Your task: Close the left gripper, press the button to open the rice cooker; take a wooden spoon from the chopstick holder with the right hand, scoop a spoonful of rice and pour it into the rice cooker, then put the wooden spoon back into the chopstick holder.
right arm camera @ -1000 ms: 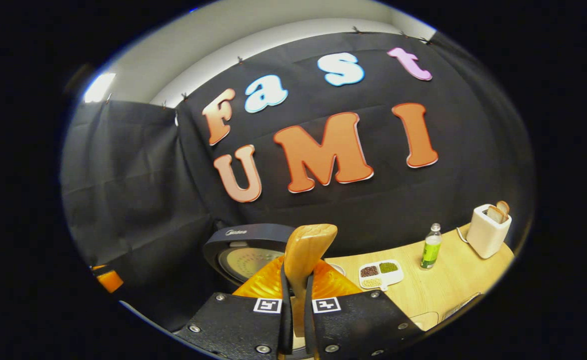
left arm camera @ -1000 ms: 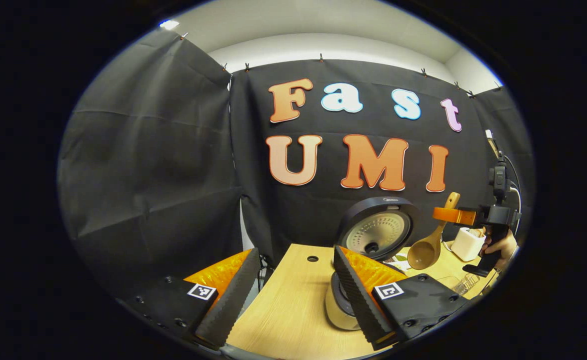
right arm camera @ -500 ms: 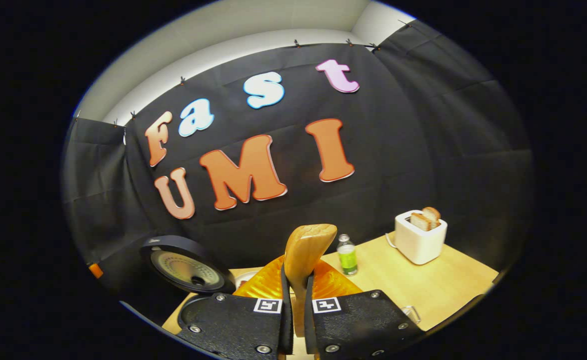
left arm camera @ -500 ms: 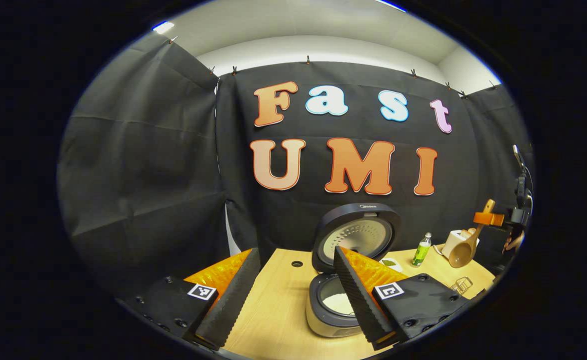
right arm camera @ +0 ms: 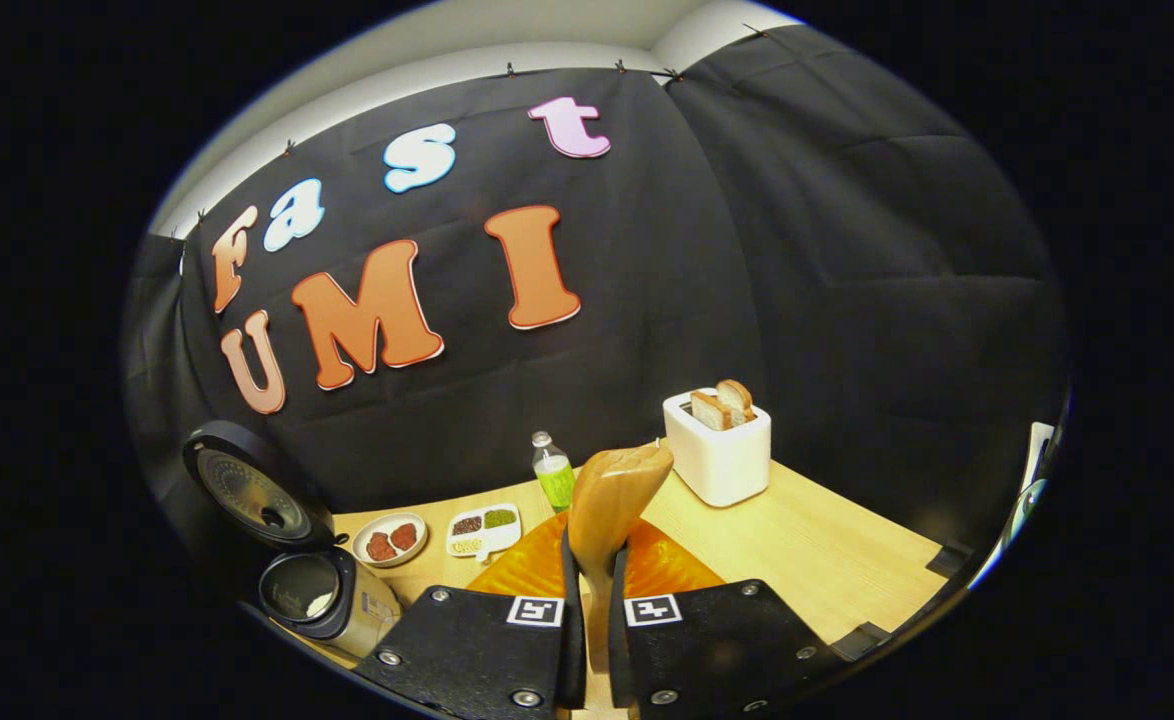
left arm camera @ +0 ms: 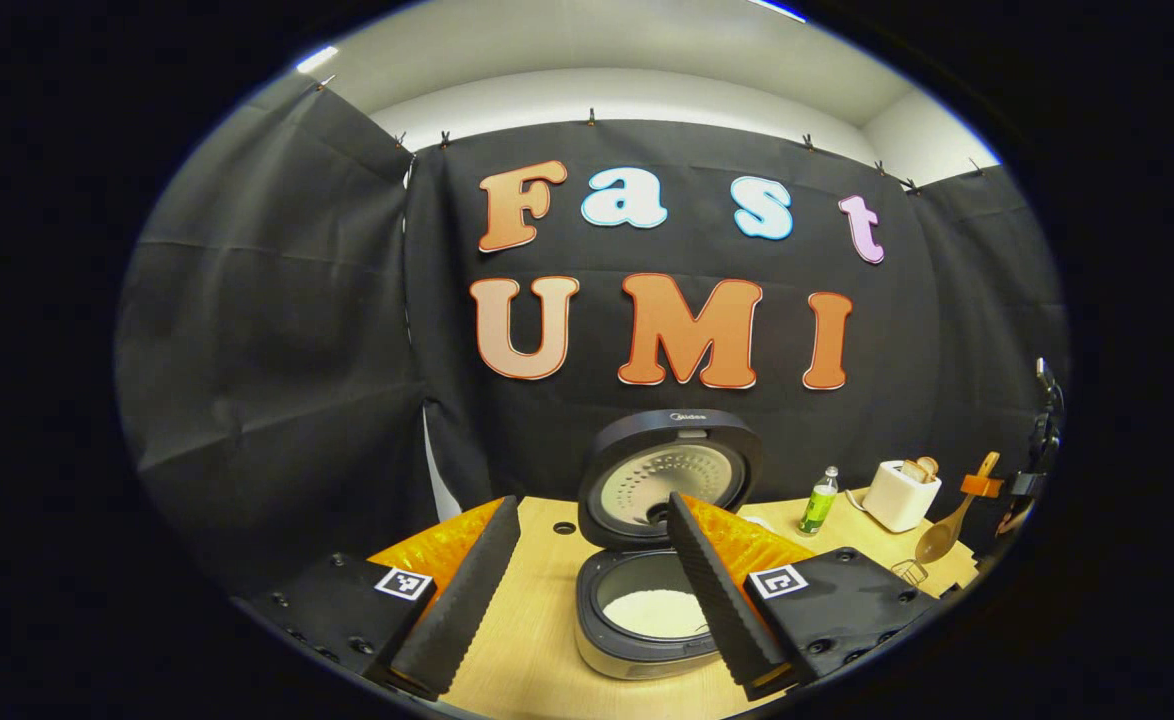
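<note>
On the wooden table (left arm camera: 537,640), the rice cooker (left arm camera: 647,610) is sitting open ahead of the spread, empty left gripper (left arm camera: 587,590). The right gripper (right arm camera: 587,640) is clamping the wooden spoon (right arm camera: 607,500); lowered off-centre, it risks tipping the chopstick holder (left arm camera: 909,572).

The rice cooker (left arm camera: 647,560) has a black lid with a pale, dotted inner plate, a cream body and white rice (left arm camera: 652,612) in its dark pot, and it stands on a light wood-grain table (left arm camera: 537,640). The left gripper (left arm camera: 587,590) has black ribbed fingers (left arm camera: 462,600) backed with translucent orange and black bodies bearing small black-and-white square markers. The wooden spoon (right arm camera: 607,510) is honey brown, the toaster (right arm camera: 719,455) white with tan bread, the bottle (right arm camera: 552,475) green with a white cap.
</note>
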A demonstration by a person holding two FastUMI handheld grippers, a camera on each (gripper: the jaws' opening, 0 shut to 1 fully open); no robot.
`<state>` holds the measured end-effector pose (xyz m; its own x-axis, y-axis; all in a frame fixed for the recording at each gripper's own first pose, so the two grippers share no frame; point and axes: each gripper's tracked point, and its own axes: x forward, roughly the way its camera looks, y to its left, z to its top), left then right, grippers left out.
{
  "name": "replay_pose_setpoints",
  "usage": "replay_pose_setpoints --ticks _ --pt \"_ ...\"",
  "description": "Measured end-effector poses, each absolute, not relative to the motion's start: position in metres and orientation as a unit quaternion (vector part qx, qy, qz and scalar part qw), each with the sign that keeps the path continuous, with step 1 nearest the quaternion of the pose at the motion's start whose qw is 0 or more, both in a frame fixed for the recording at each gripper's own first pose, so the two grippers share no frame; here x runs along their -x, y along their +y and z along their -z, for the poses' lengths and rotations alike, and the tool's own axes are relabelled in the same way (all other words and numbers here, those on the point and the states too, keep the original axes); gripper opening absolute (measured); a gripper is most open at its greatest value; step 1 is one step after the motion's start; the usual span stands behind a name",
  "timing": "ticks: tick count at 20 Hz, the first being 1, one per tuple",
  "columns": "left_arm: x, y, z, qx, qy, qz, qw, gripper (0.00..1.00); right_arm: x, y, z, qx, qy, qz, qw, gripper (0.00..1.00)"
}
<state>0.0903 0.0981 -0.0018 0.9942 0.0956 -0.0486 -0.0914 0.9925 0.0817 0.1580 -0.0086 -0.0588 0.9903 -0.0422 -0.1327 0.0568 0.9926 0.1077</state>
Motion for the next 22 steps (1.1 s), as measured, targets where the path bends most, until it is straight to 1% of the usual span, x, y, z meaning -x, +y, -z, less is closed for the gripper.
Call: replay_pose_setpoints --ticks 1,4,5,7,10,13,14,15,16,18,21,22 --pt "-0.091 0.092 0.003 -0.039 0.029 -0.044 0.998 0.96 -0.162 -0.013 0.069 -0.056 0.074 0.027 0.995 0.08" --pt "-0.094 0.084 0.003 -0.044 0.031 -0.047 0.997 0.99 -0.173 -0.025 0.105 -0.050 0.109 0.033 0.992 0.08" --pt "-0.095 0.083 0.002 -0.047 0.031 -0.050 0.997 0.99 -0.177 -0.027 0.118 -0.048 0.124 0.034 0.991 0.09" --pt "-0.095 0.078 0.001 -0.056 0.032 -0.056 0.996 0.97 -0.185 -0.028 0.131 -0.051 0.135 0.032 0.989 0.10" --pt "-0.096 0.073 0.000 -0.066 0.033 -0.064 0.995 0.97 -0.194 -0.032 0.152 -0.053 0.152 0.034 0.986 0.10" --pt "-0.100 0.071 0.000 -0.072 0.035 -0.069 0.994 0.99 -0.199 -0.034 0.165 -0.067 0.163 0.032 0.984 0.09" --pt "-0.102 0.068 0.000 -0.073 0.038 -0.070 0.994 0.99 -0.199 -0.035 0.169 -0.073 0.168 0.031 0.983 0.12" --pt "-0.104 0.066 0.001 -0.073 0.039 -0.070 0.994 0.97 -0.199 -0.037 0.174 -0.076 0.174 0.031 0.981 0.13" --pt "-0.108 0.065 0.002 -0.072 0.040 -0.071 0.994 0.99 -0.199 -0.040 0.176 -0.079 0.179 0.034 0.980 0.14" --pt "-0.112 0.061 0.003 -0.072 0.042 -0.071 0.994 0.99 -0.199 -0.046 0.176 -0.086 0.184 0.036 0.979 0.14" --pt "-0.116 0.051 0.000 -0.073 0.042 -0.071 0.994 0.99 -0.198 -0.046 0.173 -0.108 0.194 0.028 0.975 0.18" --pt "-0.118 0.048 0.000 -0.074 0.042 -0.071 0.994 0.97 -0.198 -0.049 0.168 -0.114 0.193 0.031 0.974 0.21"
